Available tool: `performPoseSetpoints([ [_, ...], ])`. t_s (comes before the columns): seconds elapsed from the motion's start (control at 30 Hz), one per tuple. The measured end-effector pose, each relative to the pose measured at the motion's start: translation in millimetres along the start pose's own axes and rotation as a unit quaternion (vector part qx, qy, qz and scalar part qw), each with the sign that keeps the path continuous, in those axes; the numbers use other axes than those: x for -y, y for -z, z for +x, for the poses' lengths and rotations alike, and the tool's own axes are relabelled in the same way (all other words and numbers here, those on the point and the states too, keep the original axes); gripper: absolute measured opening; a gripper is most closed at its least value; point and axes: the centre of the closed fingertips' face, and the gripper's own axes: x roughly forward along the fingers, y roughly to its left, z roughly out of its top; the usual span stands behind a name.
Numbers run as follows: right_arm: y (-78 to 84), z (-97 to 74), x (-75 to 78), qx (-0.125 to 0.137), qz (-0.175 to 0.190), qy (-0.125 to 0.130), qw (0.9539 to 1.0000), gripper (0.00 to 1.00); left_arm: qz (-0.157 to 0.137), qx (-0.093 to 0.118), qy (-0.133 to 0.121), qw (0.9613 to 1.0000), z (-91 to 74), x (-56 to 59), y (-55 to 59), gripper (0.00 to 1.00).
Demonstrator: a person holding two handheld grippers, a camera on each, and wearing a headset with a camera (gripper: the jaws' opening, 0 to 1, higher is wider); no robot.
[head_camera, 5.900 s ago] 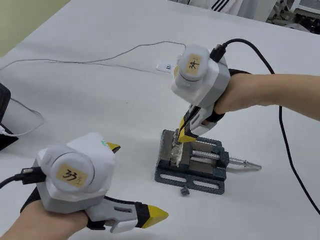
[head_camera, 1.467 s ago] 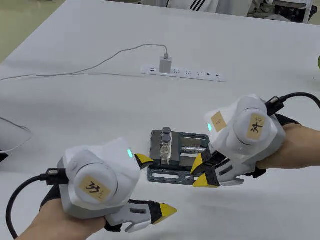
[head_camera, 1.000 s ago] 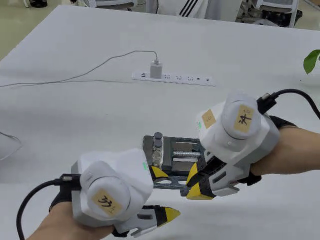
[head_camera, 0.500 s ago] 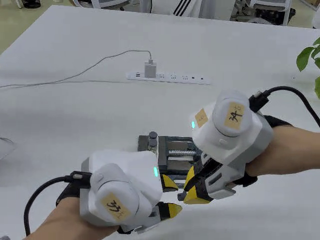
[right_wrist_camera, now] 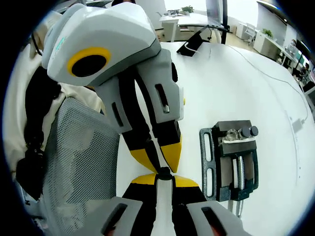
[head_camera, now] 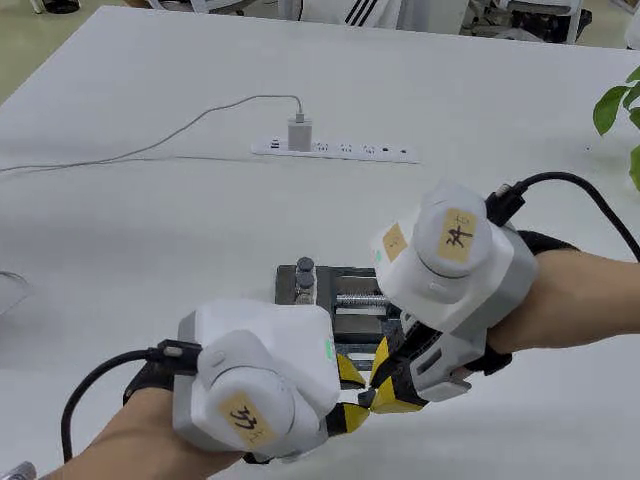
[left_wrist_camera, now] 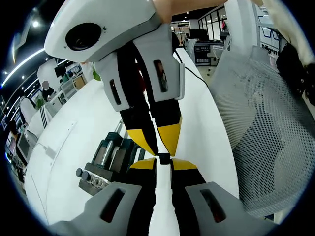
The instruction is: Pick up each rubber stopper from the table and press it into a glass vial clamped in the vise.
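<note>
A dark metal vise [head_camera: 352,322] stands on the white table just beyond both grippers. It clamps glass vials [head_camera: 303,291], and a dark rubber stopper [head_camera: 305,266] caps the far one. In the right gripper view the vise [right_wrist_camera: 231,164] holds a clear vial [right_wrist_camera: 230,133] beside dark stoppers [right_wrist_camera: 241,132]. My left gripper [head_camera: 349,396] and right gripper [head_camera: 385,377] meet tip to tip in front of the vise, both with jaws together. From the left gripper [left_wrist_camera: 164,166] the right gripper [left_wrist_camera: 160,146] points straight back. I see nothing held between either pair of tips.
A white power strip [head_camera: 335,150] with a plugged charger and its cable lies at the back of the table. Green leaves [head_camera: 612,102] hang at the right edge. A mesh chair [left_wrist_camera: 256,132] stands off the table's near side. Cables trail from both grippers.
Both grippers drew back from the vise toward the near table edge and came together. Their jaws, apart earlier, are now closed tip to tip. The head camera has also shifted.
</note>
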Motion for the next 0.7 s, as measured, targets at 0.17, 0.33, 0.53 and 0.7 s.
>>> performPoseSetpoints([
  [0.17,0.3,0.2,0.0,-0.003,0.000,-0.001,1.0000,0.06,0.005,-0.003,0.003,1.0000,0.6,1.9,0.2,0.05],
  [0.33,0.6,0.1,-0.7,-0.007,0.003,-0.001,1.0000,0.05,0.004,-0.004,0.006,1.0000,1.2,2.3,0.2,0.05],
  [0.53,1.7,0.5,-2.1,-0.015,0.015,-0.004,0.9998,0.05,0.015,-0.010,0.011,0.9998,2.5,4.7,0.0,0.05],
  [0.7,3.3,1.4,-3.3,-0.021,0.015,-0.008,0.9996,0.06,0.023,-0.014,0.016,0.9995,3.5,6.2,-0.2,0.04],
])
